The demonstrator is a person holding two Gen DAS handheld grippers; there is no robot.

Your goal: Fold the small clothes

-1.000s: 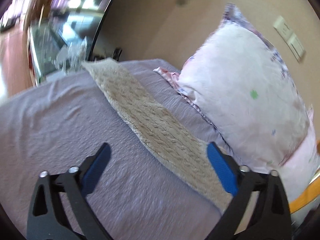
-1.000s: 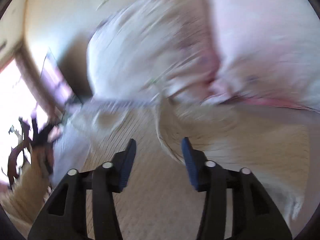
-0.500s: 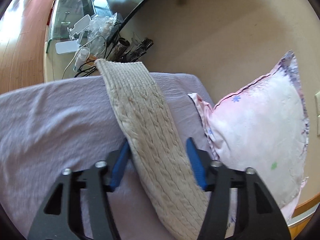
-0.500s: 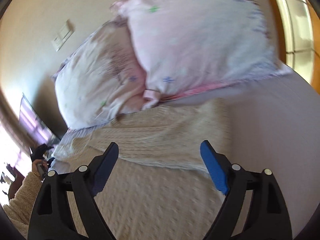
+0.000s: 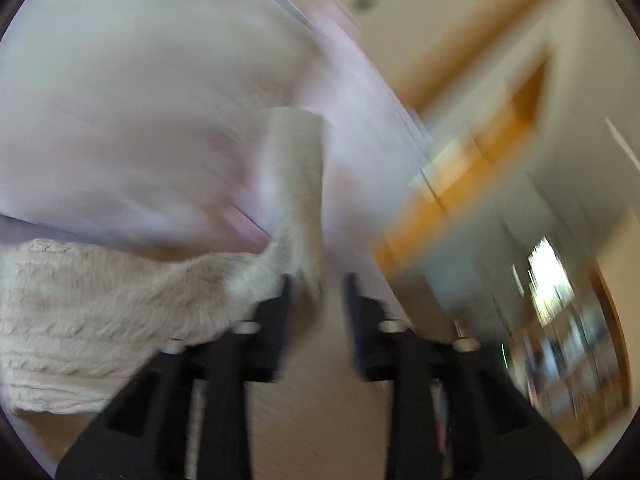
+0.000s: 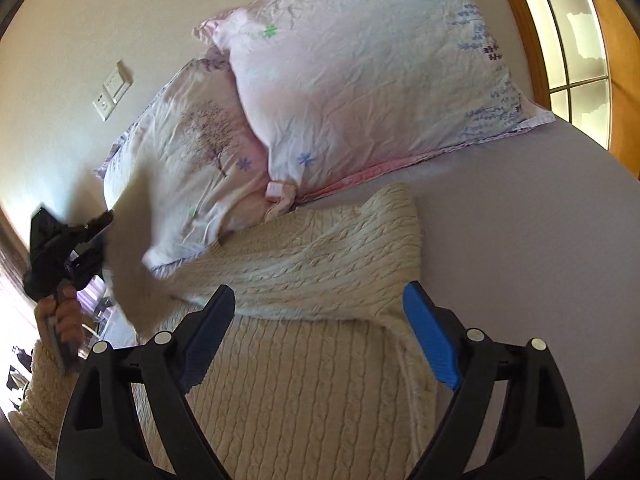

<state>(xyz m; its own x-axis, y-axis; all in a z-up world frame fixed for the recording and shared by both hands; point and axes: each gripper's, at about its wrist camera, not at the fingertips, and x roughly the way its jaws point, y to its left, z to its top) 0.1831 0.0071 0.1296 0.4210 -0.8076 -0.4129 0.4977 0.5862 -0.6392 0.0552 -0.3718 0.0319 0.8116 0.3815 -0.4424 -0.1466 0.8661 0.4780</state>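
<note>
A cream cable-knit sweater (image 6: pixel 304 344) lies on the lilac bed sheet (image 6: pixel 520 240), one sleeve folded across its body. My right gripper (image 6: pixel 318 332) hangs open and empty just above the sweater's body. My left gripper (image 5: pixel 316 292) is shut on the other sleeve (image 5: pixel 296 184), which stands up blurred between its fingers. In the right wrist view the left gripper (image 6: pixel 60 248) is at the far left, lifting that blurred sleeve (image 6: pixel 132 240) off the bed.
Two pink floral pillows (image 6: pixel 360 80) lean against the wall behind the sweater. A wall switch plate (image 6: pixel 112 92) is above them. A wooden window frame (image 6: pixel 580 40) is at the right. The left wrist view is heavily motion-blurred.
My left gripper has closed on the sleeve and swung it up and across, toward the pillows. My right gripper has stayed open and steadied above the sweater.
</note>
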